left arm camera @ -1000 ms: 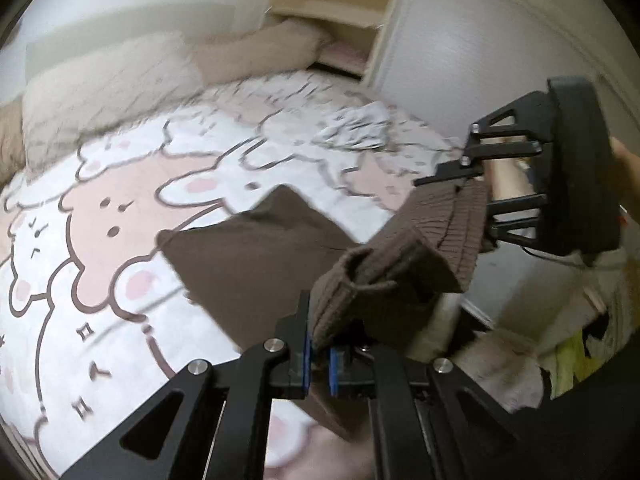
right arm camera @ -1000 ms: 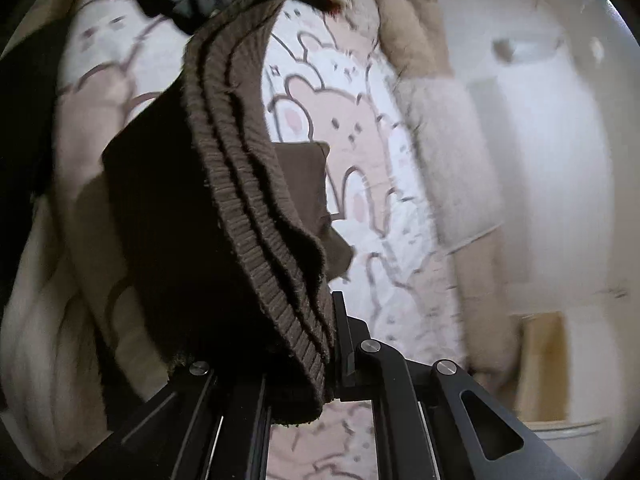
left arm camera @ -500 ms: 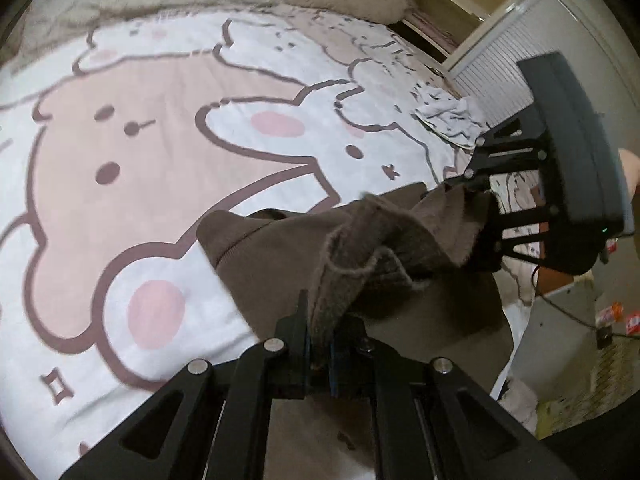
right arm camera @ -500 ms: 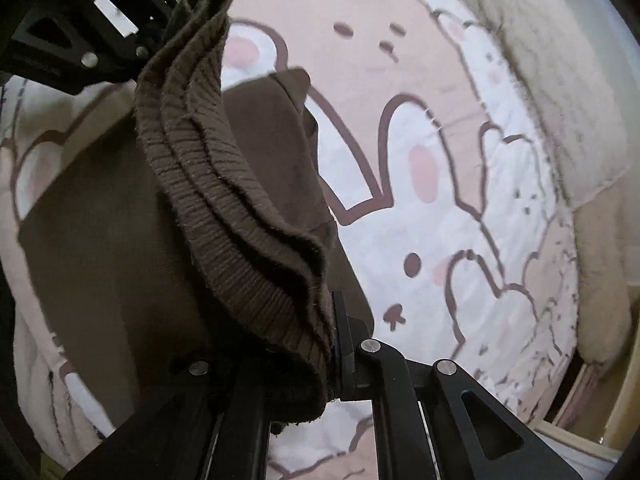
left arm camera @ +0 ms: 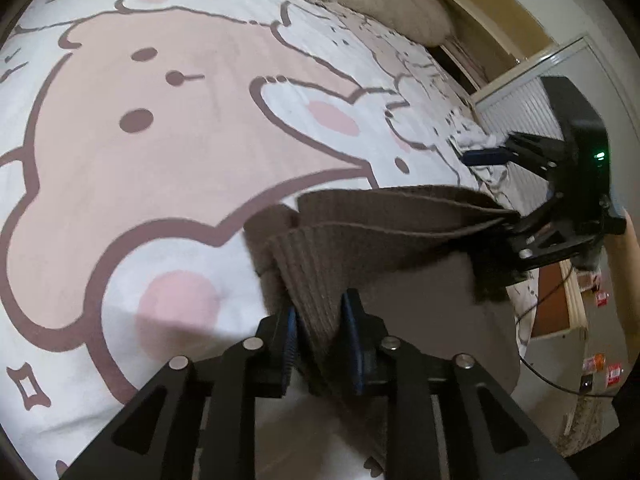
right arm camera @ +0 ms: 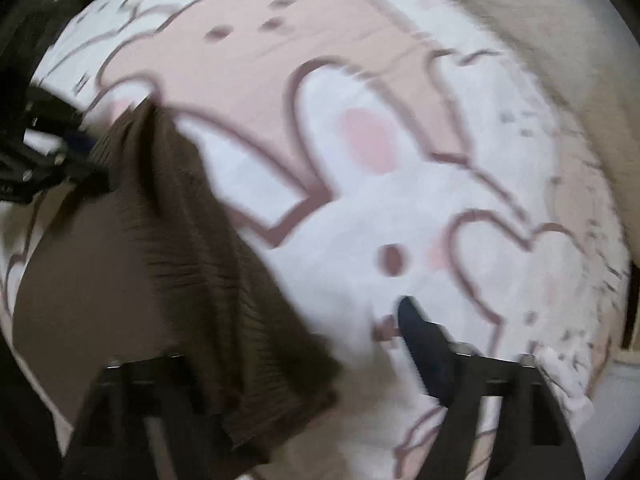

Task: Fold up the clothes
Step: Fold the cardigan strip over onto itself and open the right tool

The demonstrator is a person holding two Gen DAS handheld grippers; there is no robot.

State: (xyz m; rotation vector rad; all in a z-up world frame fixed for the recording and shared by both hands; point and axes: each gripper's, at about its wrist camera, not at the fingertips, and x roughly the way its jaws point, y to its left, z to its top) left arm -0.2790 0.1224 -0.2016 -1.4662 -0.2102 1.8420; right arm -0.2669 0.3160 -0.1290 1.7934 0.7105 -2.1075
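A brown knit garment (left arm camera: 420,312) lies on the cartoon-print bed sheet (left arm camera: 120,200), its ribbed hem (left arm camera: 360,232) raised between the two grippers. My left gripper (left arm camera: 320,320) is opening; the hem still sits loosely between its blue pads (left arm camera: 354,340). My right gripper (left arm camera: 492,188) is opening wide at the right, and the hem hangs only on its lower finger. In the blurred right wrist view the garment (right arm camera: 180,260) drapes over and hides the left finger of the right gripper (right arm camera: 320,320). Its right finger (right arm camera: 420,340) is bare. The left gripper (right arm camera: 40,168) shows at the left edge.
A beige pillow (left arm camera: 400,4) lies at the head of the bed. A small white patterned cloth (left arm camera: 472,140) sits near the bed's right edge, beside a white panelled door (left arm camera: 532,108). The floor beyond holds cables and small items. Bare sheet spreads to the left.
Both grippers came down toward the bed with the hem. Their jaws, shut on it earlier, have parted, the right one wide. The garment body has spread flatter on the sheet.
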